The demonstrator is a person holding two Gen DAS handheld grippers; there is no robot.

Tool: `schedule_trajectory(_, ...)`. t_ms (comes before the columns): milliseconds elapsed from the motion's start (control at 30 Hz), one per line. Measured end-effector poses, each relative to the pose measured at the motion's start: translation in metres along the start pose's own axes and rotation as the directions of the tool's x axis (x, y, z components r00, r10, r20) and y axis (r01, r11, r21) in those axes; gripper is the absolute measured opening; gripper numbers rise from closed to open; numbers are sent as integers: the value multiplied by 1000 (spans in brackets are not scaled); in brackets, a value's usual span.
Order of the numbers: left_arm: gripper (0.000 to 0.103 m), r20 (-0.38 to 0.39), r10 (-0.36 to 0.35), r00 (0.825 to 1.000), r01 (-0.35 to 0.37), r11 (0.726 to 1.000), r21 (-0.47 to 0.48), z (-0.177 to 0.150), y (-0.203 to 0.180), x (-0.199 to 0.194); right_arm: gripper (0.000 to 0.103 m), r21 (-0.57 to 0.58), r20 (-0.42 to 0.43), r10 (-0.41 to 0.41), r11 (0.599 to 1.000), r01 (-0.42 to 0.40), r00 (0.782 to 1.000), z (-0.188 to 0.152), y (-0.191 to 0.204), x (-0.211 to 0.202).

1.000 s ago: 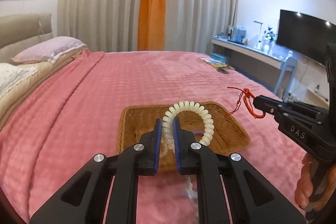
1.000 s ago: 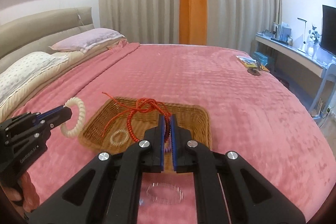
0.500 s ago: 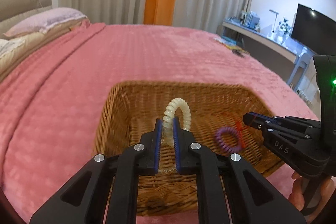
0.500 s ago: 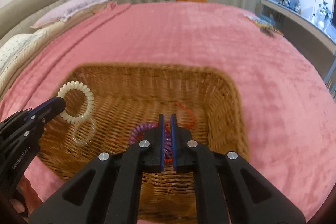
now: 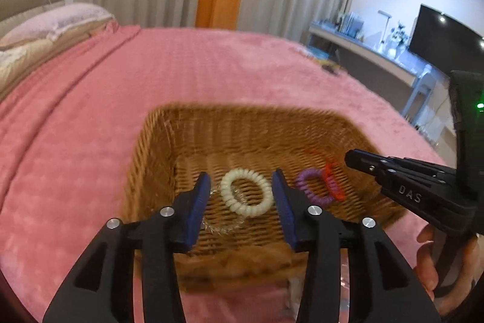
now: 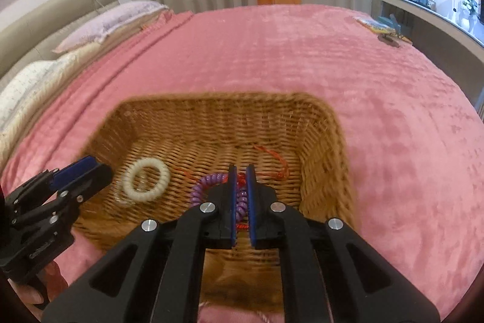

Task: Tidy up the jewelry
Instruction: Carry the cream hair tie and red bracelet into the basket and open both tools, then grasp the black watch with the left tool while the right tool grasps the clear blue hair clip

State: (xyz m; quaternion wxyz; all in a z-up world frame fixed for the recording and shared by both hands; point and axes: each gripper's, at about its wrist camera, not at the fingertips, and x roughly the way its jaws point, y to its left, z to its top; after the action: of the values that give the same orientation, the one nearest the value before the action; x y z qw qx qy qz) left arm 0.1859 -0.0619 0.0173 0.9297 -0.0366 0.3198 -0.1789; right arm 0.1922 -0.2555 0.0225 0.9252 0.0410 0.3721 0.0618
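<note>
A wicker basket [image 5: 157, 147] [image 6: 326, 147] sits on the pink bed. My left gripper [image 5: 240, 186] is open above it. A white coil bracelet [image 5: 246, 192] [image 6: 145, 180] lies loose on the basket floor between the left fingers, over a clear coil ring [image 5: 220, 224]. A purple coil bracelet [image 5: 311, 186] [image 6: 208, 186] and a red cord [image 5: 331, 180] [image 6: 273, 159] lie in the basket to the right. My right gripper [image 6: 241, 171] is low in the basket, its jaws nearly closed around the red cord and the purple coil.
The pink blanket [image 6: 302, 56] covers the bed all around the basket. Pillows [image 6: 109, 20] lie at the far left. A desk with a monitor [image 5: 444, 32] stands beyond the bed's right edge. Small items [image 6: 381, 29] lie at the far right of the bed.
My left gripper opened and the white coil bracelet dropped onto the basket floor. My right gripper's jaws parted slightly, with the red cord and purple coil still between them. Both grippers stayed over the basket.
</note>
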Motion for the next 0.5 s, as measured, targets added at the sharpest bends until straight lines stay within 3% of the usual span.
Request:
schedule_trajectory(100,54,54,-22,998,23,1000,-8,-3,-4,-41,22,-3,37,24,1000,-24,999,-2,2,-30)
schedule_trajectory(167,57,72,-32,997,32,999,-4,-11,-7,-67,42,-13,78,36,999,-35,996,-11,5,-58)
schedule_trajectory(200,61,80,-29,996,29,1000,2,-18,-9,-82,56,-14,93,38,999,-37,995,-15,5,-68)
schedule_trajectory(367,63,58,-34,998,35,999,-14,-58,-15,-132,58,-36,169,39,999,-33,985,-58,8,-112)
schedule_trajectory(500,71,0,-82,997,81,995,-64,-99,-15,-150,58,-21,131,9,1000,-6,991,-83,3,-105)
